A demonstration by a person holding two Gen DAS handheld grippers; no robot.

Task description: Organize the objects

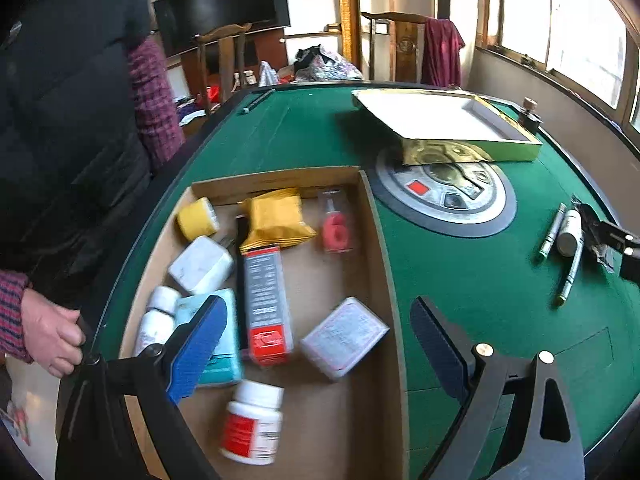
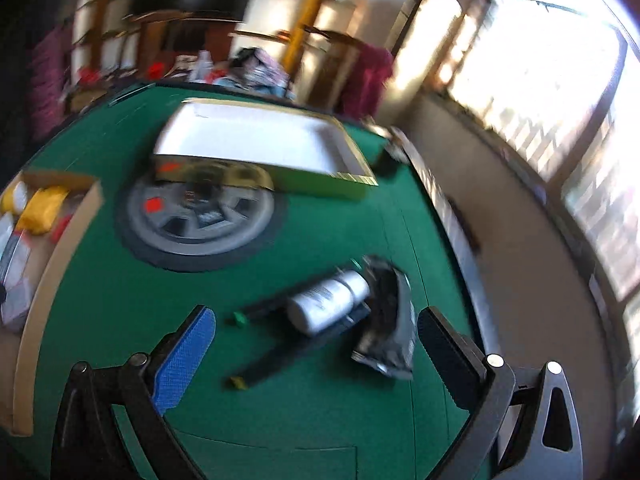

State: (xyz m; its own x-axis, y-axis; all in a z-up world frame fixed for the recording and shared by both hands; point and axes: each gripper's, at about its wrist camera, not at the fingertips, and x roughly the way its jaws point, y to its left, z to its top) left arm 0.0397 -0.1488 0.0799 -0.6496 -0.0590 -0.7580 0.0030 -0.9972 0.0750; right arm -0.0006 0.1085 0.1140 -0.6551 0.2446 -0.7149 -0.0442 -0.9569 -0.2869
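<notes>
A cardboard tray on the green table holds several items: a white bottle with a red label, a grey and red box, a pale box, a yellow packet and a white charger. My left gripper is open and empty above the tray. My right gripper is open and empty just before a white bottle, two pens and a black packet on the felt. The right gripper also shows at the right edge of the left wrist view.
An open white box with gold sides lies at the back over the round grey centre panel. A person's hand holds the left gripper's handle. Chairs and windows stand beyond the table.
</notes>
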